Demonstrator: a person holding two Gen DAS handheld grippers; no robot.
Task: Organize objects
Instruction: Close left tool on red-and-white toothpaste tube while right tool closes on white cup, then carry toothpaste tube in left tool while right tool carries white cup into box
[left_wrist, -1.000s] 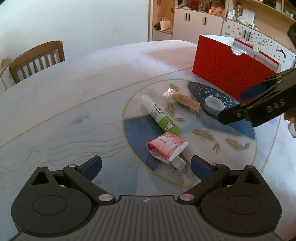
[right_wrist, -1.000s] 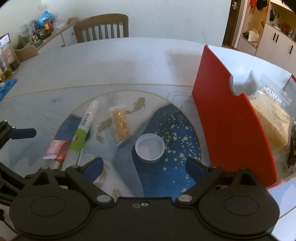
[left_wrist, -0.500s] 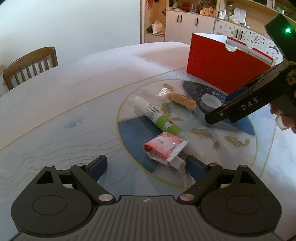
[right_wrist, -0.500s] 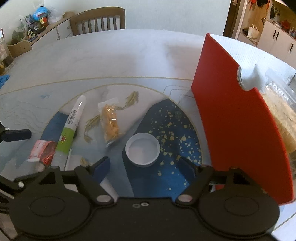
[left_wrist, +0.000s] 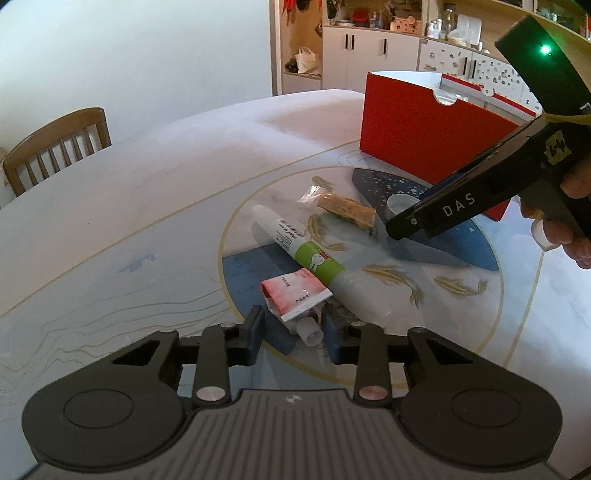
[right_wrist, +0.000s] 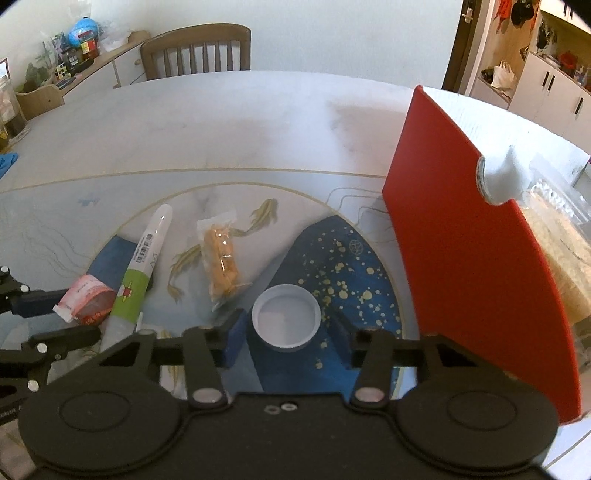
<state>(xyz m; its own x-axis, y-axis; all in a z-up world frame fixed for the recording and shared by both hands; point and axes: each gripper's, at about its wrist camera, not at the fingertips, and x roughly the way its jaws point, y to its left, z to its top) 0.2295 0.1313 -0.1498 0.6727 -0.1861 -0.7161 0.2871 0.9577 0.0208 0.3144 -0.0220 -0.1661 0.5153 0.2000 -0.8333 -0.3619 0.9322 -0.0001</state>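
Observation:
A crumpled red-and-white tube (left_wrist: 295, 295) lies on the table, its cap end between the fingers of my left gripper (left_wrist: 293, 334), which stand narrowed around it with small gaps. It also shows in the right wrist view (right_wrist: 86, 301). A white round lid (right_wrist: 285, 319) lies between the open fingers of my right gripper (right_wrist: 288, 341), with gaps on both sides. A white-and-green tube (left_wrist: 301, 245) and a wrapped snack (left_wrist: 347, 208) lie between them. The red box (left_wrist: 428, 129) stands behind, with a bagged item inside.
The round table (left_wrist: 147, 192) has a painted fish pattern in the middle. A wooden chair (left_wrist: 55, 144) stands at the far edge. Cabinets and shelves (left_wrist: 369, 48) line the wall behind the box.
Both grippers have narrowed their fingers and moved forward and down: the left around the red tube's cap end, the right around the white lid.

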